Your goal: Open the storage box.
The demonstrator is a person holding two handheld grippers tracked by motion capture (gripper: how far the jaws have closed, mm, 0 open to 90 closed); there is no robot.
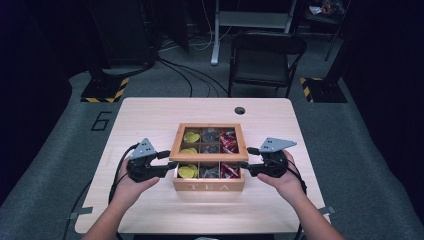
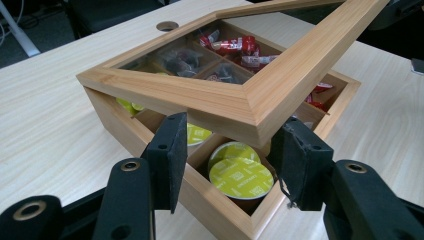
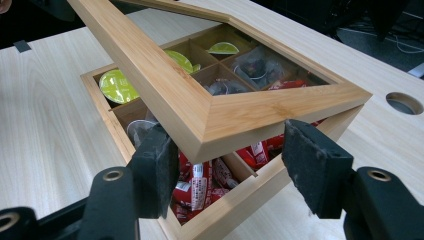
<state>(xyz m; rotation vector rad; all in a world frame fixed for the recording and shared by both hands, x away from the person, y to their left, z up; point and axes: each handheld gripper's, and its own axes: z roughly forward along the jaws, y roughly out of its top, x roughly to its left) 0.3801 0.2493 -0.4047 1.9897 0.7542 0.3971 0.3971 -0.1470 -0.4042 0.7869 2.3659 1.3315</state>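
A wooden tea box (image 1: 209,186) marked TEA stands mid-table, its glass-paned lid (image 1: 209,156) raised at the front and tilted. Inside lie yellow-green capsules (image 2: 241,177), dark packets (image 1: 209,136) and red sachets (image 3: 200,185). My left gripper (image 1: 170,165) holds the lid's front left corner; in the left gripper view its pads (image 2: 170,155) meet the lid (image 2: 235,107) on both sides of that corner. My right gripper (image 1: 246,167) is at the front right corner, and in the right gripper view its pads (image 3: 310,165) touch the lid (image 3: 240,117) on either side.
A round cable hole (image 1: 240,110) sits in the table behind the box. Beyond the far edge stand a dark folding chair (image 1: 265,55) and a desk leg, with cables on the floor. Bare tabletop (image 1: 150,115) lies around the box.
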